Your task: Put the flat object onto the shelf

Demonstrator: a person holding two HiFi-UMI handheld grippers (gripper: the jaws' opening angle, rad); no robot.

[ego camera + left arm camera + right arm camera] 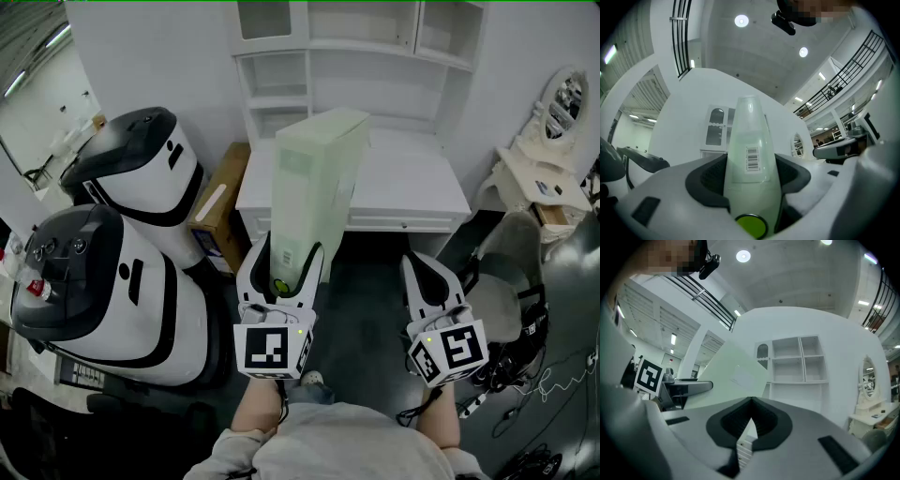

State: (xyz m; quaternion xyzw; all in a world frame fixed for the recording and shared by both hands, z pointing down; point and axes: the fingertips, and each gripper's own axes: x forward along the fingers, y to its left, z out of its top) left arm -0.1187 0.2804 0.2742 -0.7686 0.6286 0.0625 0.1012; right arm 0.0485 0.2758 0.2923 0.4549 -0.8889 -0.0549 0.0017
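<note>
The flat object [314, 183] is a pale green, box-like folder that stands upright and leans toward the white shelf unit [361, 52] above the white desk [412, 187]. My left gripper [286, 272] is shut on its lower end. In the left gripper view the folder [751, 150], with a barcode label, fills the gap between the dark pads [705, 178], and the shelf unit [716, 129] shows small behind it. My right gripper [427, 281] hangs to the right, shut and holding nothing. In the right gripper view the folder [726, 376] is at left and the shelf unit [799, 362] ahead.
Two large white-and-black machines [131, 169] [94, 281] stand at the left, with a cardboard box [220, 206] beside the desk. A chair [511, 281] and a vanity with an oval mirror [562, 103] are at the right. Cables [544, 394] lie on the dark floor.
</note>
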